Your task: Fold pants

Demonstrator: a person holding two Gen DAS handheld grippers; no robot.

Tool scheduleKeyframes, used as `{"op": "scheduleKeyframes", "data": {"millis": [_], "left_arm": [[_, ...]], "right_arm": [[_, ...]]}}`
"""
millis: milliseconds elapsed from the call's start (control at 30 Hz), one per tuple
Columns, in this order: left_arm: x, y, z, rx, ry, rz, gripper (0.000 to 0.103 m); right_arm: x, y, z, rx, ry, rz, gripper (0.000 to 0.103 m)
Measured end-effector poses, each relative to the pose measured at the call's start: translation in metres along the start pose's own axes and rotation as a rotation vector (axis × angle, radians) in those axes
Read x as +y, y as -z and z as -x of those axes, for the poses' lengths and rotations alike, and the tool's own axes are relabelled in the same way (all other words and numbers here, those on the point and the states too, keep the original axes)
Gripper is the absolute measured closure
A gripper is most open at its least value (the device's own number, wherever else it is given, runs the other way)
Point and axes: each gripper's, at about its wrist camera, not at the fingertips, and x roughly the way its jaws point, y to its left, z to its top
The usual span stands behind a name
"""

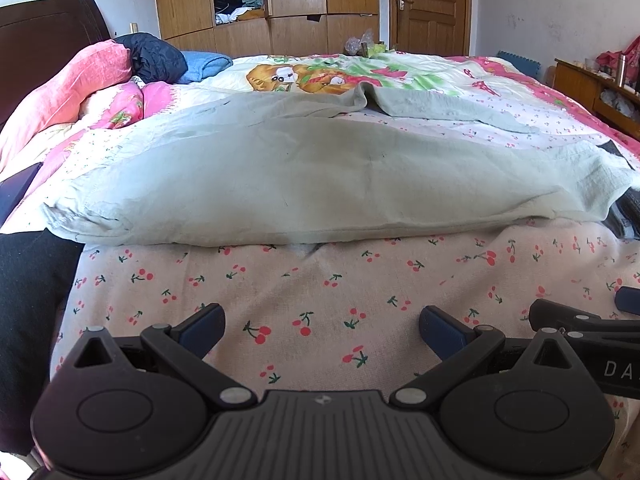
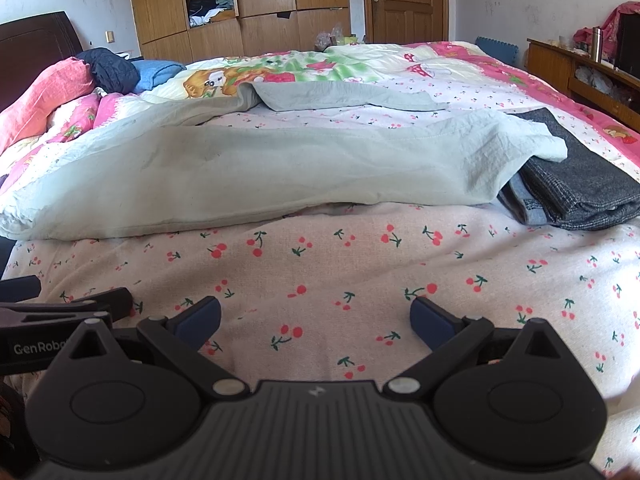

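Pale green pants [image 1: 304, 176] lie spread across the bed, one leg running left to right in front and the other leg [image 1: 440, 108] angled away behind; they also show in the right wrist view [image 2: 260, 168]. My left gripper [image 1: 322, 330] is open and empty over the cherry-print sheet, short of the pants' near edge. My right gripper [image 2: 316, 320] is open and empty, also over the sheet in front of the pants. The right gripper's body shows at the right edge of the left wrist view [image 1: 592, 332], beside the left one.
A folded stack of dark grey and blue clothes [image 2: 576, 192] lies at the right, partly under the pants' end. Pink pillows [image 2: 52, 92] and a dark jacket [image 2: 108, 68] lie by the headboard. A wardrobe [image 2: 240, 4], door and side cabinet [image 2: 588, 68] stand beyond.
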Motion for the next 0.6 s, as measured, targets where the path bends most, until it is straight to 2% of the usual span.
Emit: {"op": "scheduleKeyframes", "data": {"millis": [167,333,467,600], "left_arm": [[0.014,-0.011,-0.002,0.086,-0.007,0.022,0.0],[0.048,-0.025,-0.002,0.006,-0.021,0.089,0.0],[0.09,-0.041,-0.003,-0.053,-0.135,0.025,0.0],[0.154,-0.052,-0.016,-0.046,-0.252,0.063,0.0]], "right_arm": [[0.007,-0.013,-0.004,0.018,-0.04,-0.007,0.003],[0.037,-0.038,-0.013,0.005,-0.1,0.076,0.005],[0.08,-0.057,-0.026,-0.01,-0.211,0.186,0.005],[0.139,-0.069,-0.047,-0.022,-0.319,0.335,0.014]]}}
